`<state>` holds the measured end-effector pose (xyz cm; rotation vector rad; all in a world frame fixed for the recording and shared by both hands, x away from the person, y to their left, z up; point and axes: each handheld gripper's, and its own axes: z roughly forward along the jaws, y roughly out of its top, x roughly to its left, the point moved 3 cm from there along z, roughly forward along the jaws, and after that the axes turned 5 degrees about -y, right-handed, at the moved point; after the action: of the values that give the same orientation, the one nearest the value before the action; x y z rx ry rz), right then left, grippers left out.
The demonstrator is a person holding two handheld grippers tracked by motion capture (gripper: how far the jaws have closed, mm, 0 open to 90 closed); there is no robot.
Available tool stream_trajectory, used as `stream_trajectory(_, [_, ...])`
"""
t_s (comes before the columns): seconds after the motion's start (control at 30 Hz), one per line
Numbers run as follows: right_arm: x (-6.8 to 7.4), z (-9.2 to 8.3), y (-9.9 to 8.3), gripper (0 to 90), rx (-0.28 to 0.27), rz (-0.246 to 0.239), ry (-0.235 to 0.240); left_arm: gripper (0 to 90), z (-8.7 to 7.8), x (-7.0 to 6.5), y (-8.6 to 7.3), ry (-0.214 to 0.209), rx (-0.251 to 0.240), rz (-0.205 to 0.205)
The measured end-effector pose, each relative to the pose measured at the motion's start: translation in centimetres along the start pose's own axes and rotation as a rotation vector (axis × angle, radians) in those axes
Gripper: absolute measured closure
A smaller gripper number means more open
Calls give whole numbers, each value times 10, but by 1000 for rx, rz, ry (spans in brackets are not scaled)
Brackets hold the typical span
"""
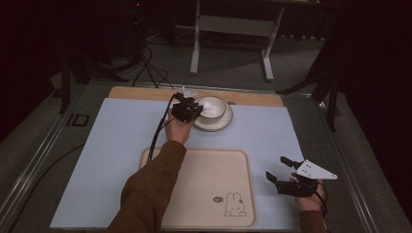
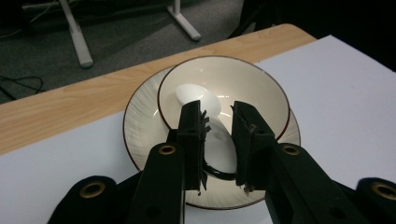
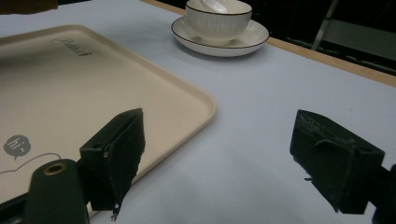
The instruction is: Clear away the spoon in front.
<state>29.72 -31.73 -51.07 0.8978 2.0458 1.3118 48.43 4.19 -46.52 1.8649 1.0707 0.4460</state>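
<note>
While the left hand-held gripper reaches over the near rim of the bowl, its jaws stand narrow, one on each side of the white spoon handle. Whether the pads actually press the handle I cannot tell; it sits in the gap between them. The spoon's scoop lies in the bowl just ahead of the jaw tips. The bowl sits on a saucer, which spreads beneath and to both sides of the jaws. In the high view this gripper is just beside the bowl at the far edge of the table, cable trailing back along the sleeve.

The right hand-held gripper is held wide, nothing between the jaws, above the pale blue mat. A corner of the beige tray lies beside its left jaw; bowl and saucer are well ahead, apart from it. In the high view the right gripper carries a grey three-cornered plate and sits just off the tray's right edge.

Tray surface bears a rabbit drawing and a small speech-bubble mark; nothing rests on it. Nothing lies between the right gripper and the bowl except bare mat.

Count: bowl 1, saucer 1, spoon 1, tray 1, grippers 2.
</note>
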Motion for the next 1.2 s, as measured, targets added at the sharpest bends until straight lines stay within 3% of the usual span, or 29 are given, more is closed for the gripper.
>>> stream_trajectory(0.57, [0,-1,0,176,-4,3,-2,743,-43,0,13,3,-48,9])
stream_trajectory(1.2, [1,-1,1,176,-10,3,0,743,-84,-1,0,3,-74,2])
